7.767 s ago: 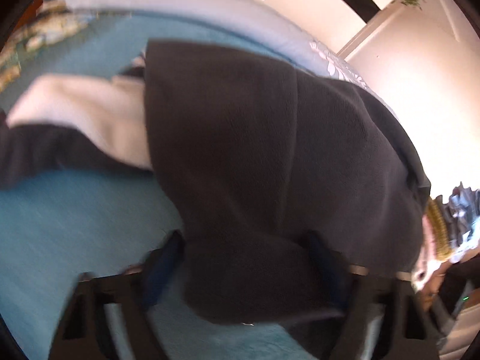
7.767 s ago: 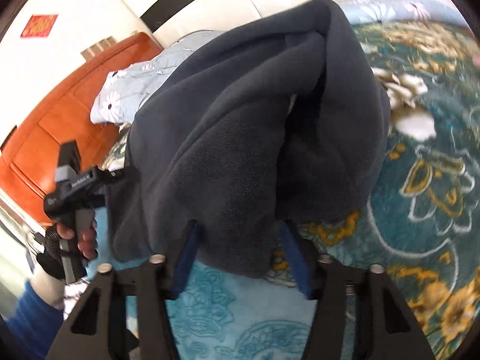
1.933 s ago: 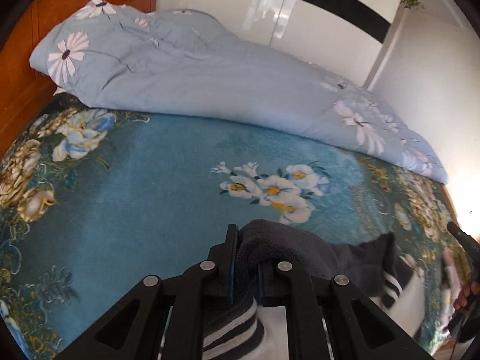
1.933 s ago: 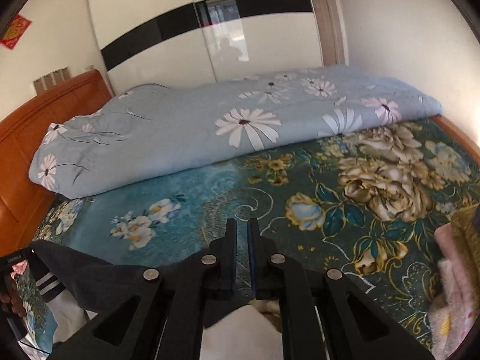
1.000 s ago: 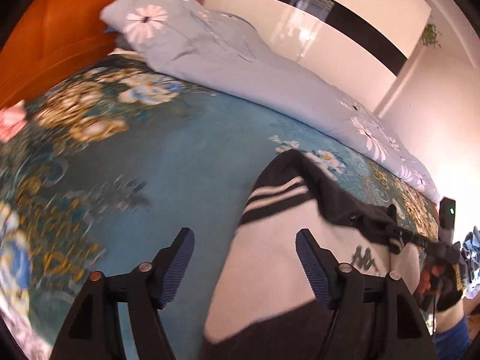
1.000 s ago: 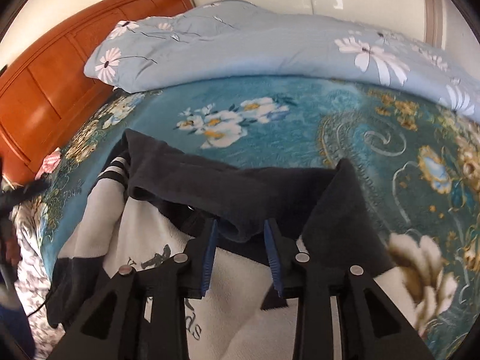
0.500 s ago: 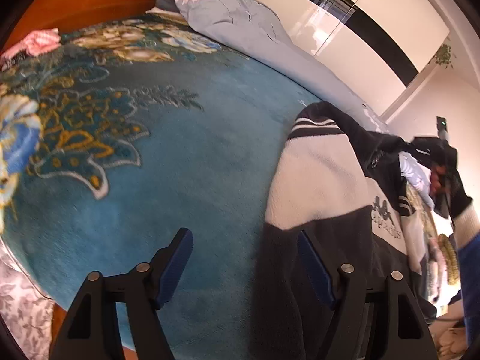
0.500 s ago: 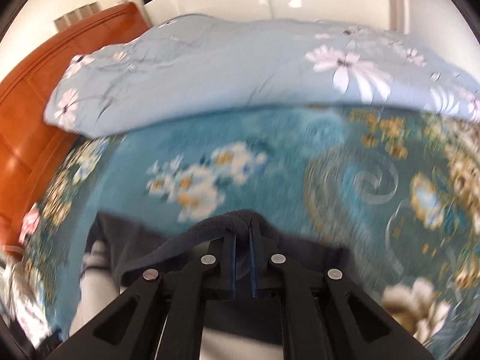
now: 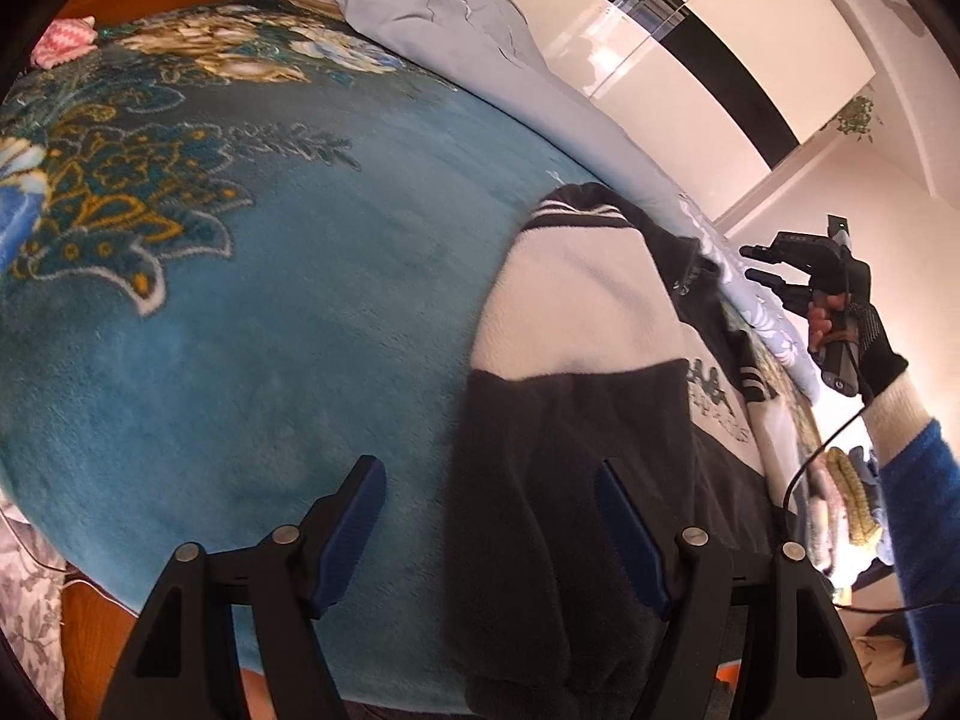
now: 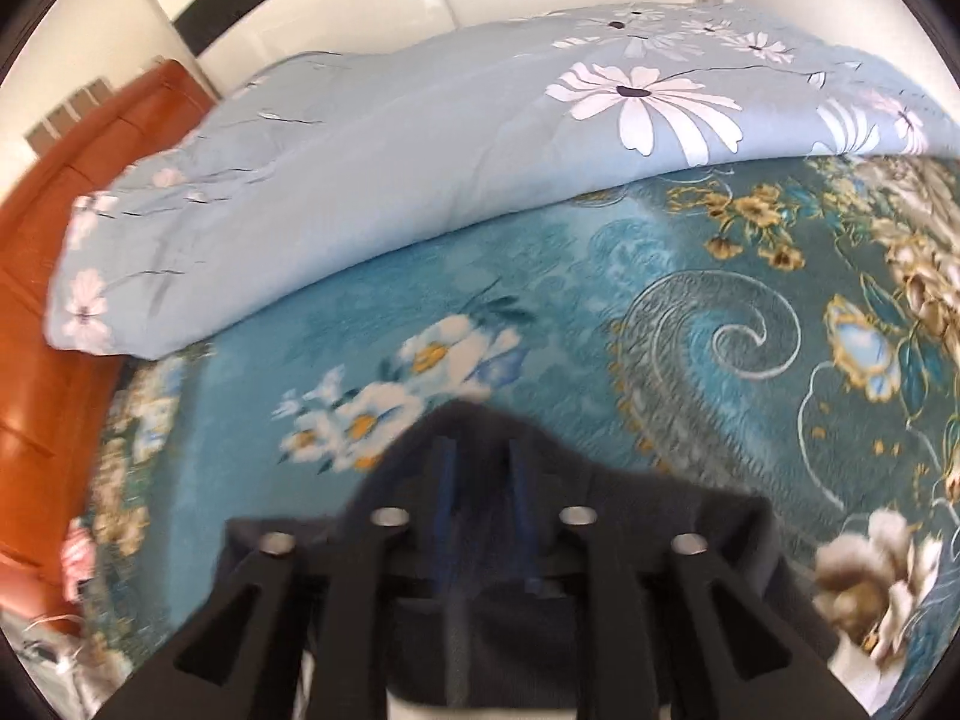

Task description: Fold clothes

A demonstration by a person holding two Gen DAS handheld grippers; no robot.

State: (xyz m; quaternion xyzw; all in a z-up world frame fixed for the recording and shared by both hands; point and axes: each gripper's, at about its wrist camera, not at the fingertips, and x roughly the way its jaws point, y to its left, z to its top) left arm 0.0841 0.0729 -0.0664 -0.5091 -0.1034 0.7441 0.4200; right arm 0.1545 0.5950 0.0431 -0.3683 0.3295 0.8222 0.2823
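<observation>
Sweatshirt point(image 9: 576, 372) lies spread on the bed point(image 9: 270, 324), not yet folded, I'd judge. Left tool point(image 9: 489, 519) gapes wide, empty, over its dark hem. Right tool point(image 10: 483, 480) sits blurred over the collar; whether it grips, I cannot tell.

sweatshirt point(image 9: 576, 360): matt, fuzzy fleece cloth, dark grey and cream | blanket point(image 9: 270, 312): plush teal pile, lower left of frame | duvet point(image 10: 456, 138): smooth, thin pale-blue cloth | headboard point(image 10: 36, 276): glossy orange wood | wardrobe doors point(image 9: 678, 42): glossy, reflective | left gripper point(image 9: 489, 531): matt black plastic, ribbed blue pads point(image 9: 351, 531), metal screws
</observation>
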